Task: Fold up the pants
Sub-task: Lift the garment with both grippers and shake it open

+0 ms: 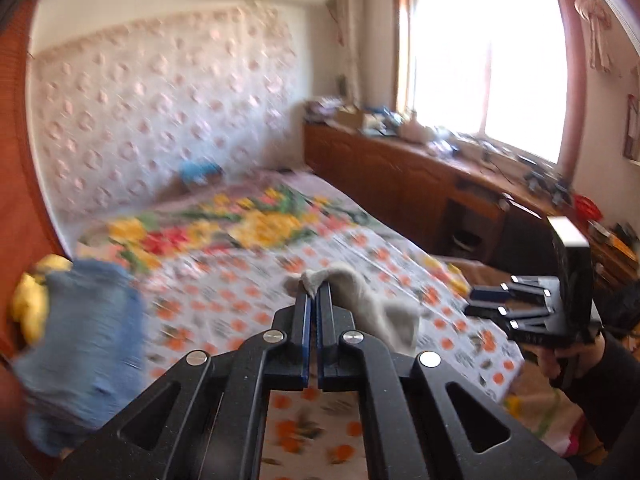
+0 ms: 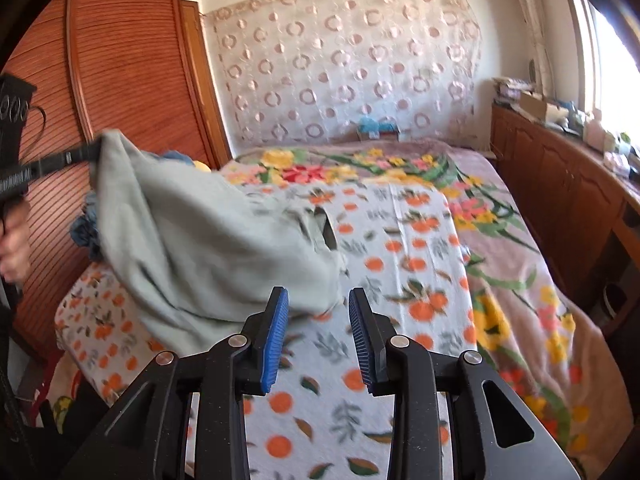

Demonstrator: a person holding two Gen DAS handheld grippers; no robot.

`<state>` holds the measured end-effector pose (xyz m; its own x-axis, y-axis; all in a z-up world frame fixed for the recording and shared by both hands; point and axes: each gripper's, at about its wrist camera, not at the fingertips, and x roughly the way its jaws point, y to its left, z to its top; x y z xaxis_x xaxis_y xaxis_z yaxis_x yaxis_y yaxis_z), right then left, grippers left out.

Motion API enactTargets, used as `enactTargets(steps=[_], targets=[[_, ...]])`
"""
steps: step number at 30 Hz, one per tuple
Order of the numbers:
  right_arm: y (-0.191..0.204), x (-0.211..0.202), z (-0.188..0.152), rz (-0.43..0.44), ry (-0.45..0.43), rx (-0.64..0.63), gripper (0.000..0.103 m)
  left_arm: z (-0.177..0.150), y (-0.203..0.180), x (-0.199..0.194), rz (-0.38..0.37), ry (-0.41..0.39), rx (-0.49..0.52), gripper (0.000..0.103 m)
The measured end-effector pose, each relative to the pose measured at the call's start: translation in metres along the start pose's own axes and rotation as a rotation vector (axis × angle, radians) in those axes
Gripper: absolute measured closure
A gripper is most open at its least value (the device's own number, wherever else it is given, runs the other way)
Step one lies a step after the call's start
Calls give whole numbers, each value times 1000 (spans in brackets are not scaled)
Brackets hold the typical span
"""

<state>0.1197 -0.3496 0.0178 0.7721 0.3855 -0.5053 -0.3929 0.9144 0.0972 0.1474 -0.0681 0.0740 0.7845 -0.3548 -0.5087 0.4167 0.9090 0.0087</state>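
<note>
Where orange-print sheet (image 2: pixel 416 248) covers bed, left gripper (image 1: pixel 313 294) jaws clamped on grey pants (image 2: pixel 208 248), right gripper (image 2: pixel 318 312) jaws apart.

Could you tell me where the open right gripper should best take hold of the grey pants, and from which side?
The left gripper pinches one end, lifting the pants. Their free lower edge droops onto the bedsheet just ahead and left of the right gripper. I would grip that hanging edge, coming forward and leftward, jaws straddling the hem.
</note>
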Motion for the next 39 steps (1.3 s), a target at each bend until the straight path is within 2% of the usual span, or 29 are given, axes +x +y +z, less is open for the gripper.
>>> enactTargets(steps=[7, 11, 13, 17, 21, 24, 29, 31, 33, 39], targets=[[15, 2, 9, 46, -47, -18, 69, 58, 19, -48, 147, -115, 66, 101], [13, 0, 5, 53, -63, -23, 68, 79, 9, -62, 162, -158, 106, 101], [8, -2, 3, 50, -67, -16, 68, 80, -1, -57, 146, -143, 136, 101], [5, -1, -1, 48, -60, 1, 67, 53, -19, -29, 105, -49, 185, 101], [7, 6, -5, 46, -37, 3, 65, 1, -28, 1, 30, 73, 168, 101], [11, 13, -6, 53, -16, 3, 64, -23, -35, 8, -2, 122, 153, 98], [29, 29, -5, 84, 13, -12, 64, -46, -23, 8, -12, 144, 108, 78], [38, 36, -3, 97, 20, -25, 63, -55, -13, 7, -7, 149, 73, 66], [46, 41, -1, 111, 25, -32, 63, -62, -5, 7, -6, 152, 44, 59], [68, 57, -1, 166, 46, -64, 63, -85, 27, 19, 28, 180, -30, 58]])
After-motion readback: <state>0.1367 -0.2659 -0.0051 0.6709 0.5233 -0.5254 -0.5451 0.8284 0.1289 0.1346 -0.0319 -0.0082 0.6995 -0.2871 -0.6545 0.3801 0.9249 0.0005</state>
